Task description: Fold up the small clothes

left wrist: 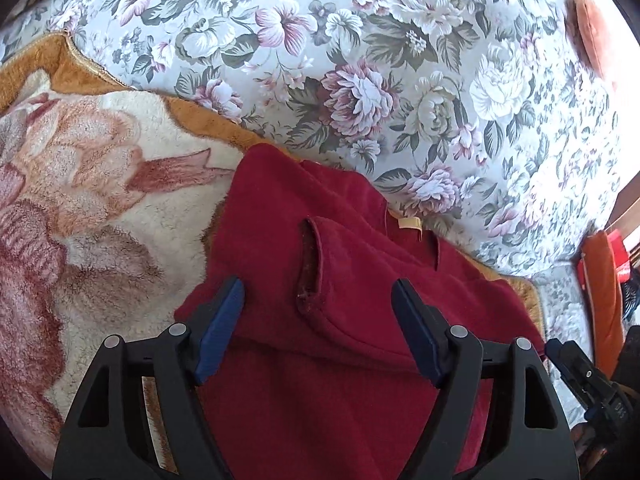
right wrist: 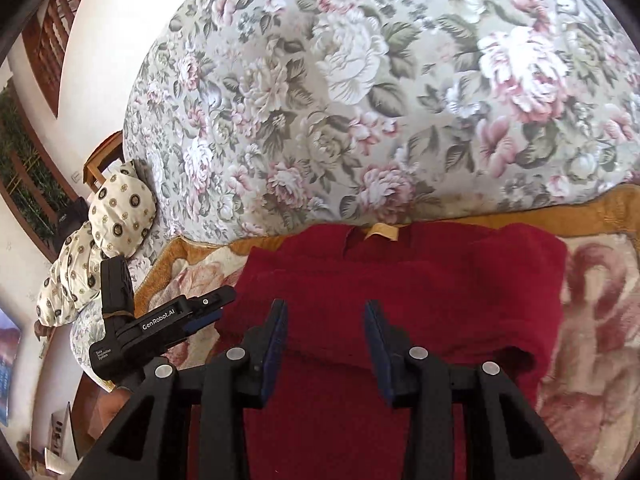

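Only leftward, red garment's [left wrist: 320,264] sleeve opening [left wrist: 308,268]

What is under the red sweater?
The red sweater lies on a fuzzy cream and orange blanket with a big flower picture. The part of the blanket right underneath is covered, so it can't be seen.

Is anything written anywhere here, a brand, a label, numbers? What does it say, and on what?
"GenRobot.AI": white letters on the side of the left tongs, seen from the right wrist.
Small white print on the same device's rear block: too small to read for sure.
Digits on the right tongs' body, left wrist view: blurred, unreadable.
Yellow tag at the red garment's neck: no readable print.
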The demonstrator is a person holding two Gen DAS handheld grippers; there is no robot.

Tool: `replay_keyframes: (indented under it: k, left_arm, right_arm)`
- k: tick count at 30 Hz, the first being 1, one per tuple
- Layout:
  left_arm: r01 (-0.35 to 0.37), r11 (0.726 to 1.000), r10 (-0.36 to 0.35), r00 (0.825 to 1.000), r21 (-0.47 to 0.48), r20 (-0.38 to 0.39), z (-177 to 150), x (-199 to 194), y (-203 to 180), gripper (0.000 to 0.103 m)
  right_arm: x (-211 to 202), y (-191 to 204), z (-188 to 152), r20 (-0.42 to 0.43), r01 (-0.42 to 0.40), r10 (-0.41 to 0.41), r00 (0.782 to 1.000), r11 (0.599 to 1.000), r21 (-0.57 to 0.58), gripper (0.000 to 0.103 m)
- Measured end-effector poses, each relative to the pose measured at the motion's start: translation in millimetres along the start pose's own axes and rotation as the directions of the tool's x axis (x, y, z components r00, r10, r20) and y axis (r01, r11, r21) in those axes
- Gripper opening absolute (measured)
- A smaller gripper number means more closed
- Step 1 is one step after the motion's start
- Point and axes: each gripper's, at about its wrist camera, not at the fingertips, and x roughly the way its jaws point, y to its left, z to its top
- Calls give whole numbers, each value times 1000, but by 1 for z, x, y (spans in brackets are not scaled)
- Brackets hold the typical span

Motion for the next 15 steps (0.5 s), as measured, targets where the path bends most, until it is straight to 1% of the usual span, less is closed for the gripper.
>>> replay_keyframes:
  k: [5, 6, 7, 9, 10, 12, 15]
  left_arm:
    - [18, 999, -17, 999, 35, -36, -2, 20, -14, 76]
    - [11, 998, -9, 999, 55, -36, -3, 23, -18, 72]
    - [3, 996, 0, 999, 84, -37, -3, 26, -23, 65]
    - [-17, 992, 23, 999, 123, -45, -2, 31, -31, 20]
    - [-10, 993, 16, 998, 118, -53, -1, 32, -30, 13]
    - [18, 995, -13, 999, 95, -44, 4, 25, -27, 8]
    - [46, 996, -51, 997, 81, 59, 20, -8, -21, 7]
  right_arm:
    - [-20, -43, -15, 5, 41, -42, 999, 994, 101, 37]
    - [-22, -49, -18, 2, 47, -47, 999, 992, 114, 37]
    - [-24, -53, -20, 0, 52, -52, 999, 991, 126, 37]
    - [-27, -60, -23, 3, 59, -60, 998, 988, 141, 37]
    - [-28, -61, -23, 4, 66, -68, 998, 988, 142, 37]
    - [-29, -62, -22, 13, 96, -99, 995, 985, 143, 37]
    - [-33, -57, -13, 40, 138, -143, 989, 984, 110, 37]
